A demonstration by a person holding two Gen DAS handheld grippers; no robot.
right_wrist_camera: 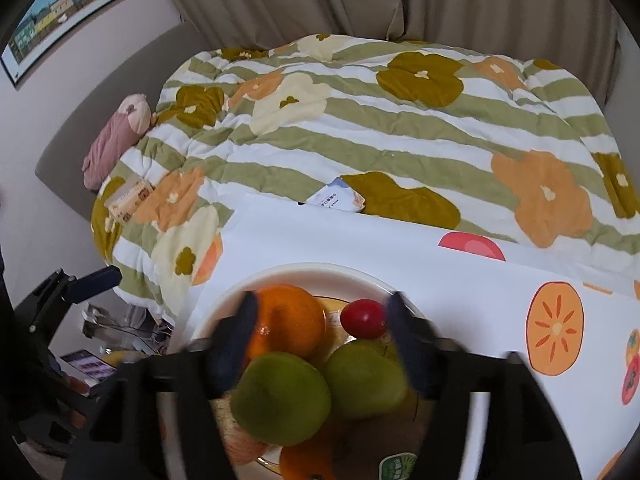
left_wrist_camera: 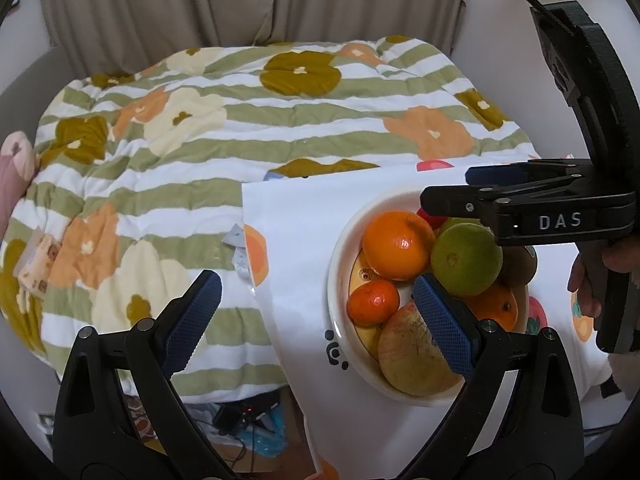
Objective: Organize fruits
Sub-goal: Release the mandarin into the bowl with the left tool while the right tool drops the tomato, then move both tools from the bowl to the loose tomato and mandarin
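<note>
Green-striped floral quilt (left_wrist_camera: 240, 120); white bowl (left_wrist_camera: 340, 264), orange fruit (left_wrist_camera: 398, 246).

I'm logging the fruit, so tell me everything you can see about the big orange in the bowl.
The big orange is round, bright and glossy with dimpled peel, showing no damage. It sits at the far left of the white bowl, on top of the pile, touching the green citrus fruit beside it and above the small mandarin.

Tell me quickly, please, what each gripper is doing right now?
Left gripper: open, holding nothing, one finger over the bowl.
Right gripper: open above the fruit in the bowl, nothing gripped.
</note>
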